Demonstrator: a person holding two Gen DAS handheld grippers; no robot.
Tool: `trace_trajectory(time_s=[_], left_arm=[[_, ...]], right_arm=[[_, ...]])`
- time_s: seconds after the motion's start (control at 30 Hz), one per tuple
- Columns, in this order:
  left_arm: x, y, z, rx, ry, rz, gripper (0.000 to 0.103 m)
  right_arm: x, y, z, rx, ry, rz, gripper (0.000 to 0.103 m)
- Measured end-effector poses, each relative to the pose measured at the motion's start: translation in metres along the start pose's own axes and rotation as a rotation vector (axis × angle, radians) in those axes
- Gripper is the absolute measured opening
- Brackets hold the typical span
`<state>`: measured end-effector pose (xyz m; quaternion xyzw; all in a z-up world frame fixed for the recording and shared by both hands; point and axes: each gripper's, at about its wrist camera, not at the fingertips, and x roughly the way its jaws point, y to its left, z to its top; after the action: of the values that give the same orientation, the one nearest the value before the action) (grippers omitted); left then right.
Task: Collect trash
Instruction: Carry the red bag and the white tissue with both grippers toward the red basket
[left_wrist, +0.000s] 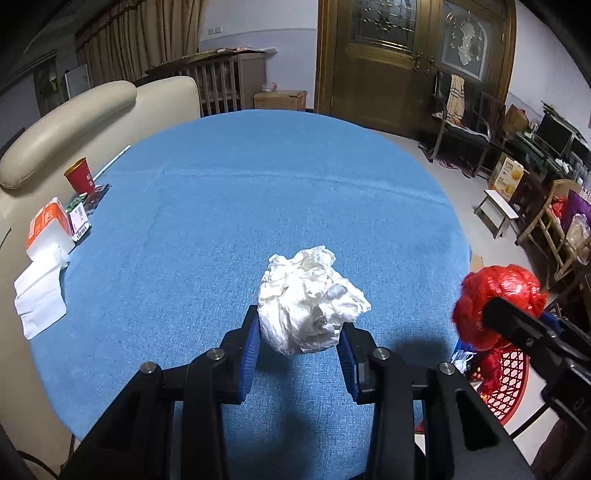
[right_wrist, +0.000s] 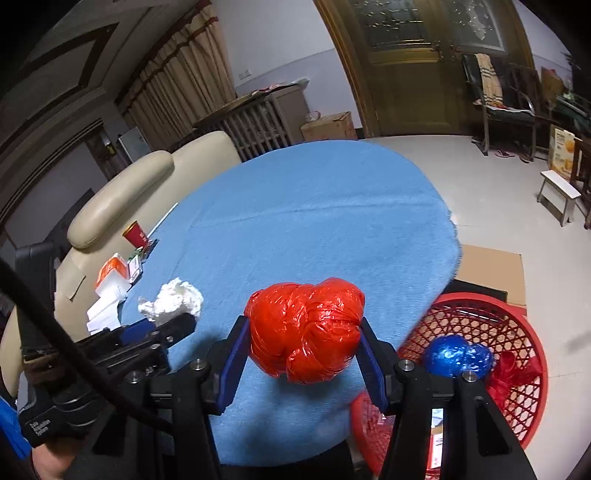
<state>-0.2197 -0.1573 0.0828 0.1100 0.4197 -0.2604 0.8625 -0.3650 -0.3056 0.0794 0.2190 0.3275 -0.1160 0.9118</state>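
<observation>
Two wads in hand at once: my left tool (left_wrist: 300, 332) is clamped on the crumpled white plastic wad (left_wrist: 308, 301), blue pads pressed to both its sides, over the near middle of the bench (left_wrist: 258, 184) with its blue cloth. My right tool (right_wrist: 302, 347) grips the red plastic ball (right_wrist: 304, 328) the same way, near the bench's right edge. Just beyond that edge, down on the floor, sits the red mesh basket (right_wrist: 517, 332), and inside it I see a blue plastic ball (right_wrist: 458, 356) beside another red crumple (right_wrist: 511, 373). Over on the far left edge of the bench lie a loose tissue sheet (left_wrist: 38, 295), an orange-and-white tissue pack (left_wrist: 48, 227), a small labelled packet (left_wrist: 79, 219) and a red paper cup (left_wrist: 79, 175) standing upright, with a white straw (left_wrist: 110, 162) behind it. Past all that, the cream sofa (left_wrist: 92, 107), then the wooden door (left_wrist: 373, 62) at the back.
</observation>
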Motion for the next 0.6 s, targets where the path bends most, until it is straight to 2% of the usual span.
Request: trace_trajectory(time_s=[0.2, 0.6], left_arm=[[0.000, -0.004, 0.004, 0.015, 0.011, -0.015, 0.040], [-0.008, -0.043, 0.011, 0.107, -0.003, -0.063, 0.040]], right_arm=[[-0.017, -0.014, -0.002, 0.014, -0.025, -0.036, 0.059], [-0.051, -0.063, -0.013, 0.064, -0.046, -0.138, 0.059]])
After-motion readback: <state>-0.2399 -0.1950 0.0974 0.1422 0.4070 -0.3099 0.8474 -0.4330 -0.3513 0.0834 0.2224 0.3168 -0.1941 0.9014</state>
